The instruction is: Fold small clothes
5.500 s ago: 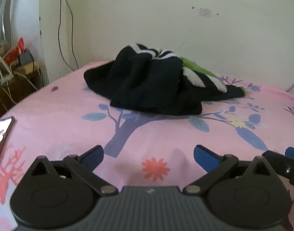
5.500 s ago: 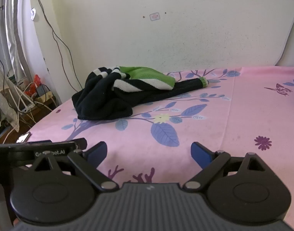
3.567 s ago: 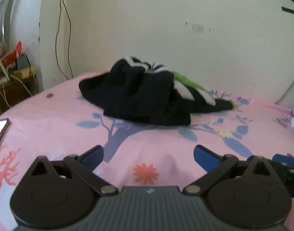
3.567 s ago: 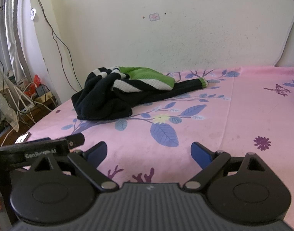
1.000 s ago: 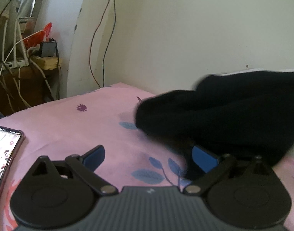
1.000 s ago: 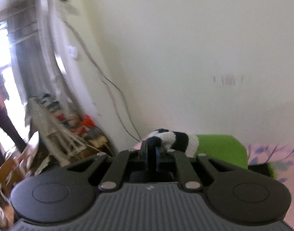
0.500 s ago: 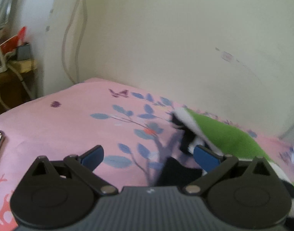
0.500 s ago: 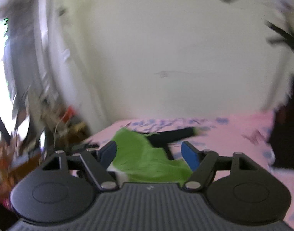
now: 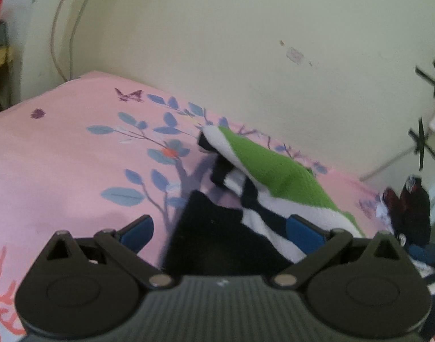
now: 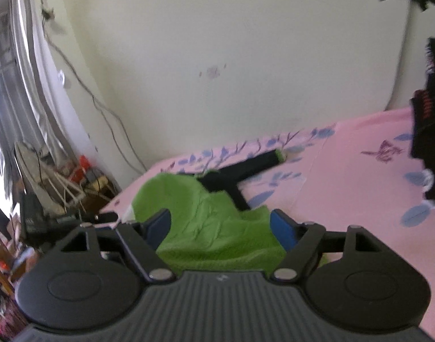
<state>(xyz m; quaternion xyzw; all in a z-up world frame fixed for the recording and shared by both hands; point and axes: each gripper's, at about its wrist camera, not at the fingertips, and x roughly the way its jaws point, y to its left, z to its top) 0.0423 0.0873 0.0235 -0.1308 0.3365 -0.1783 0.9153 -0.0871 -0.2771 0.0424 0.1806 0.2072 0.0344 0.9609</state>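
Presently both of my tongs stand released over the small sweater (image 9: 277, 171), which lies spread on the pink floral bedsheet (image 9: 60, 154) close to the wall. My right gripper (image 10: 221, 225) has just been opening; green knit lies between its blue pads, but neither pad presses on it, so I judge the garment has been let go to settle flat for folding. My left gripper (image 9: 220, 229) hovers likewise agape, with the black hem running up between its fingers at 6 o'clock and the striped band against the inside of the right pad, ungripped as far as I can tell. In the right view one black sleeve (image 10: 254, 165) stretches away towards 1 o'clock, its green cuff nearest the wall; I judge it must be brought in before any fold. Another dark garment (image 10: 429, 119) sits at 3 o'clock, apart from the sweater. Cables and clutter stand off the bed at 9 o'clock, obstructing nothing.
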